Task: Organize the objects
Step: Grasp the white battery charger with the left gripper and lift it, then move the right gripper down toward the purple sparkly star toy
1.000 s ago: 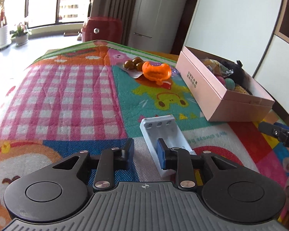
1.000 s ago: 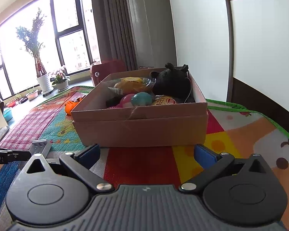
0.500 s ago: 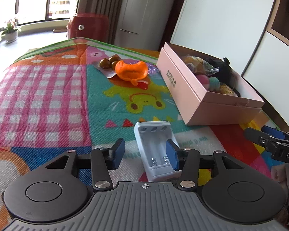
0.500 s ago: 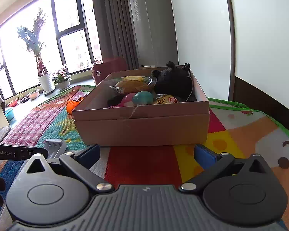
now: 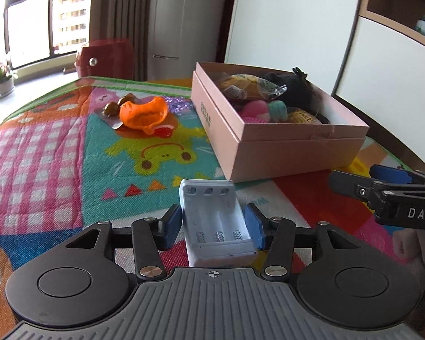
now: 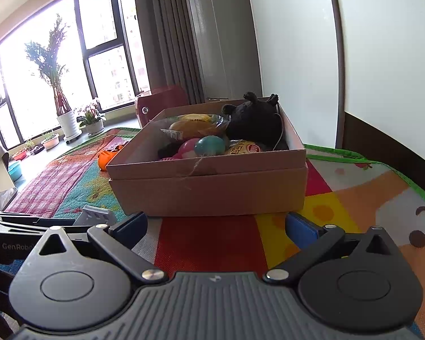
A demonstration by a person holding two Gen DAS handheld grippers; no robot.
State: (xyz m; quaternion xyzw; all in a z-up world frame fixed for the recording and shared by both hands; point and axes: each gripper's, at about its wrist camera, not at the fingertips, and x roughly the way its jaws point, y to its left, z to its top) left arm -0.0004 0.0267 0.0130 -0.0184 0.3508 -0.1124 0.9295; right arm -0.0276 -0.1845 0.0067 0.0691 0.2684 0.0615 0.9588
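The left hand-held gripper (image 5: 214, 228) has its two blue-padded fingers on either side of a white plastic battery holder with three spring slots (image 5: 216, 221). The pads sit right at the holder's long sides with little or no gap, so whether they actually press on it cannot be told. The holder lies flat on the colourful patchwork play mat (image 5: 70, 153), its far end pointing ahead of this hand-held gripper.

Ahead and to the right of the left hand-held gripper stands an open pink cardboard box (image 5: 286, 153). It holds a black plush toy (image 5: 297, 90), a clear packet with yellow contents (image 5: 249, 85), a pink ball (image 5: 255, 109) and a teal ball (image 5: 277, 110). Farther ahead and slightly left lie an orange plastic toy (image 5: 143, 112) and a few brown round pieces on a small packet (image 5: 113, 109), both on the mat and well apart from the holder.

The right hand-held gripper (image 6: 216, 228) hovers over the red and yellow patches of the mat with its blue-padded fingers spread wide and nothing between them. The box (image 6: 209, 189) stands straight ahead of it, near the fingertips. The battery holder (image 6: 95, 215) shows to its left, partly hidden behind the other hand-held gripper's black body.
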